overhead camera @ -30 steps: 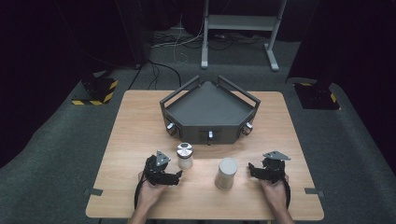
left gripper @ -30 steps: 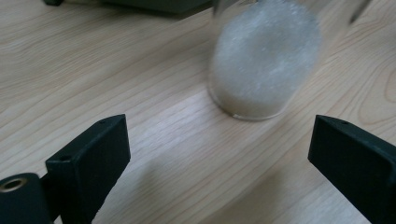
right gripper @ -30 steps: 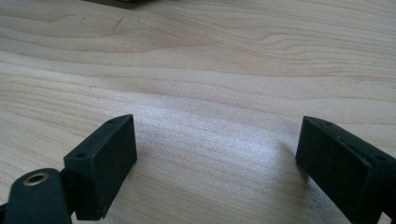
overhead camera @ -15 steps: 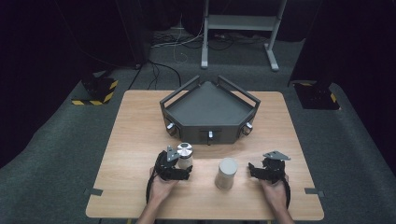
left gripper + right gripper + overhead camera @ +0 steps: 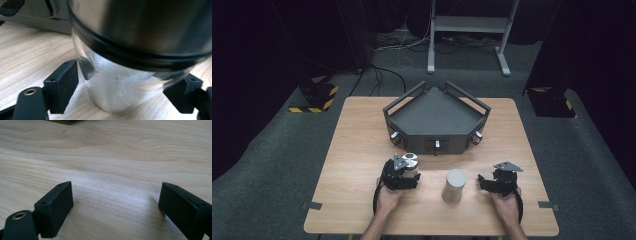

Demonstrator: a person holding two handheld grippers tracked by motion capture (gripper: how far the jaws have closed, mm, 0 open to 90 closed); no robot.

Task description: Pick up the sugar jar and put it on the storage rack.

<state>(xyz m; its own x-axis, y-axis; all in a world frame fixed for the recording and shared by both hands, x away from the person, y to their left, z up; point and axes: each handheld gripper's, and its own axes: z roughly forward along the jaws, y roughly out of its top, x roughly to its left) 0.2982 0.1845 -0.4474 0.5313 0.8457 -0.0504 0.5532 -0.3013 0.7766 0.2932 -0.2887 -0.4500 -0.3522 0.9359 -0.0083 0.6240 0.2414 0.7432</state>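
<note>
A small clear glass jar (image 5: 411, 163) with a steel lid stands on the wooden table (image 5: 362, 150), in front of the dark grey tray. My left gripper (image 5: 407, 174) is open with its jaws on either side of the jar's glass body (image 5: 117, 85). The left jaw looks close to or just at the glass and the right jaw is close. A pale grey cylinder (image 5: 455, 185) stands upright to the right of the jar. Further right, my right gripper (image 5: 486, 182) rests low over bare wood, open (image 5: 115, 207) with nothing between its jaws.
A dark grey, angular tray (image 5: 435, 120) with raised rails and small knobs on its front sits at the table's middle back. Black-and-yellow floor blocks (image 5: 314, 97) and a metal stand (image 5: 467, 30) lie beyond the table.
My left gripper has moved forward and right until the jar stands between its jaws. The right gripper and the cylinder have stayed put.
</note>
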